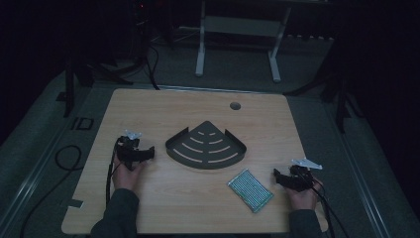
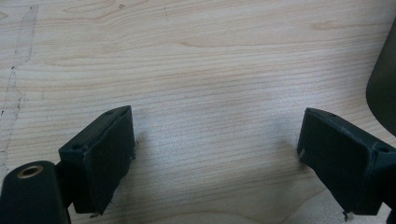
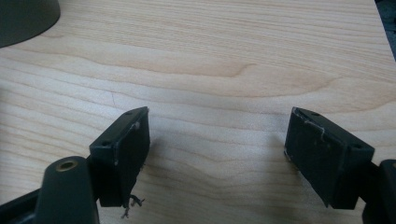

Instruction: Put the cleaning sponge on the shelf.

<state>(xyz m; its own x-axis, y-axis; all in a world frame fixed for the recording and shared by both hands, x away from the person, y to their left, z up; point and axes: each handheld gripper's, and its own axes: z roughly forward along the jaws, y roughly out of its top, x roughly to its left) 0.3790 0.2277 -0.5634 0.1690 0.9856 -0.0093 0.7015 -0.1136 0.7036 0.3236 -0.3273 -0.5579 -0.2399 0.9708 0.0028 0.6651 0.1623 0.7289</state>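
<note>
No brand, label or legible writing is made out on any item.

A light wooden table (image 1: 163, 109) with rounded corners and visible grain is recorded as the largest item; a round cable hole (image 1: 235, 105) is set near its far edge. Behind it, on the grey floor, a white frame (image 1: 237, 39) is seen in dim light.

At the table's centre a dark fan-shaped corner shelf (image 1: 205, 146) is laid flat: a quarter-circle tray with a low raised rim and curved slots cut through its base. Its rounded edge is caught at the right border of the left gripper view (image 2: 384, 88) and at the top left corner of the right gripper view (image 3: 23, 18).

A green rectangular perforated board (image 1: 250, 190), dotted with a fine grid of holes, is laid on the table nearer the person, between the shelf and the right gripper, apart from both.

The left gripper (image 1: 148, 153) is held just left of the shelf, not touching it; its jaws are spread wide with bare wood between them (image 2: 215, 149). The right gripper (image 1: 276, 176) is held near the board's right side; its jaws are likewise spread wide and grasp nothing (image 3: 217, 149). Frayed threads are noted at one right pad (image 3: 133, 200). Nothing is placed between either gripper and these things.
</note>
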